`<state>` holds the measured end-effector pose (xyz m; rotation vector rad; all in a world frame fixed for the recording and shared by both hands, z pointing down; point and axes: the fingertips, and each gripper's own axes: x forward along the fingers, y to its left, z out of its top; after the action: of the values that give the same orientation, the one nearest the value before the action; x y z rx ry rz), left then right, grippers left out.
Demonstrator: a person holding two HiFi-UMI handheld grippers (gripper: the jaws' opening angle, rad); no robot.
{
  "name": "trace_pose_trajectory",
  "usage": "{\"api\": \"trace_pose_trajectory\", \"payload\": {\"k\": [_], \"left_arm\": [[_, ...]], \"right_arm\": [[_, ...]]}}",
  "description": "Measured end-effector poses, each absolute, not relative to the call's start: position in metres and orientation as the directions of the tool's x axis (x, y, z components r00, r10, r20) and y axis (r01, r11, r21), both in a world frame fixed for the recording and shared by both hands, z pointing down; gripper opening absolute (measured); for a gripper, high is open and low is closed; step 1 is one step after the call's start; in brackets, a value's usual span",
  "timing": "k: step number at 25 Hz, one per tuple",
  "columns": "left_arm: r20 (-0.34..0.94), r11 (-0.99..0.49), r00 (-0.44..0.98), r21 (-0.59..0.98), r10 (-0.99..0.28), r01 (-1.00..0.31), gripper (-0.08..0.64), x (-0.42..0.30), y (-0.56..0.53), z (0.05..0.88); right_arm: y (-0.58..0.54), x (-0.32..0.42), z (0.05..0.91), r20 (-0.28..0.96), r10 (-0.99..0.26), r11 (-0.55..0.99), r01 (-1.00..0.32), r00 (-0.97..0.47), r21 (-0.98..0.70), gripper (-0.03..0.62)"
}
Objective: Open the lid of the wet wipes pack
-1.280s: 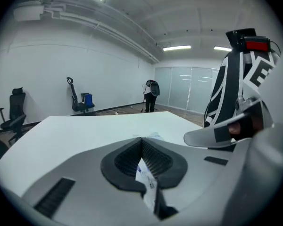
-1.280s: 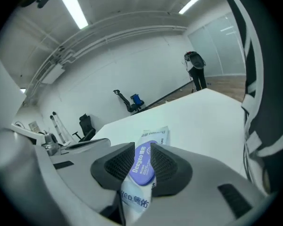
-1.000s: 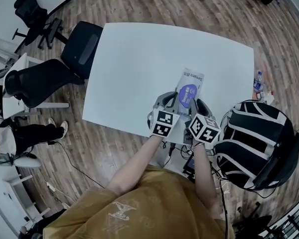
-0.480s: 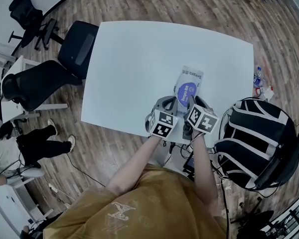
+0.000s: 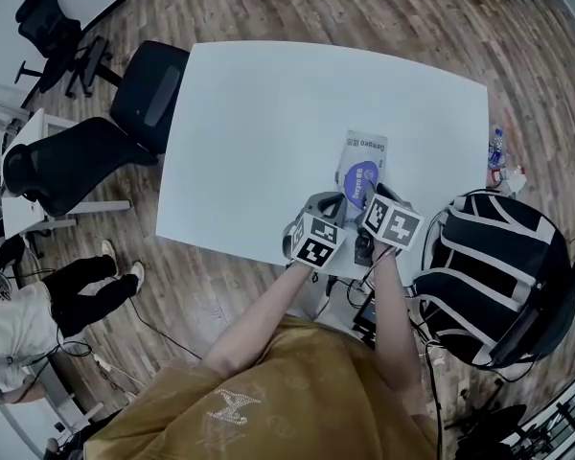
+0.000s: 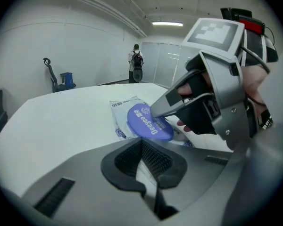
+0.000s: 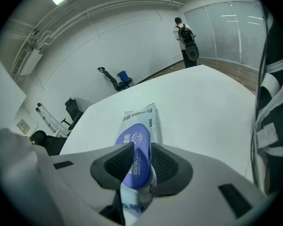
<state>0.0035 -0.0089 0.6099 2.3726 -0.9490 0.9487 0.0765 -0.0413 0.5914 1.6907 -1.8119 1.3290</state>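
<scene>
The wet wipes pack [image 5: 363, 164] lies near the front right edge of the white table [image 5: 268, 123]; it is pale, with an oval blue lid [image 5: 360, 178]. My right gripper [image 5: 369, 199] is shut on the pack's near end. In the right gripper view the blue lid [image 7: 134, 147] and the wrapper run up between the pads, and the gripper [image 7: 133, 169] pinches them. My left gripper [image 5: 328, 202] sits just left of the pack, shut with nothing in it [image 6: 142, 160]. From there the lid [image 6: 146, 122] lies ahead, and the right gripper's jaw tip rests on it.
Black office chairs [image 5: 144, 94] stand off the table's left side. A black and white backpack [image 5: 498, 276] sits to the right of the person holding the grippers. A water bottle [image 5: 497, 157] is on the floor by the right edge. Another person [image 5: 38, 295] is at far left.
My right gripper has moved forward over the pack's near end. The pack now lies straighter on the table. The left gripper has barely shifted.
</scene>
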Motion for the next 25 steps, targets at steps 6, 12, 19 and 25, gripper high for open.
{"api": "trace_pose_trajectory", "payload": {"k": [6,12,19,25], "left_arm": [[0.715,-0.688,0.538,0.111,-0.446,-0.717,0.006,0.005,-0.009,0.611],[0.712,-0.693,0.540,0.105,-0.448,-0.713,0.006,0.005,-0.009,0.612],[0.717,-0.701,0.541,0.101,-0.441,-0.706,0.006,0.005,-0.009,0.613],[0.714,-0.710,0.543,0.093,-0.441,-0.699,0.006,0.006,-0.008,0.614]], "right_arm": [[-0.042,0.076,0.598,0.768,-0.586,-0.133,-0.904,-0.259,-0.406,0.098],[-0.044,0.076,0.602,0.779,-0.552,-0.130,-0.892,-0.298,-0.433,0.097],[-0.044,0.078,0.604,0.774,-0.543,-0.139,-0.874,-0.326,-0.465,0.097],[-0.044,0.080,0.606,0.761,-0.531,-0.140,-0.847,-0.373,-0.513,0.091]]}}
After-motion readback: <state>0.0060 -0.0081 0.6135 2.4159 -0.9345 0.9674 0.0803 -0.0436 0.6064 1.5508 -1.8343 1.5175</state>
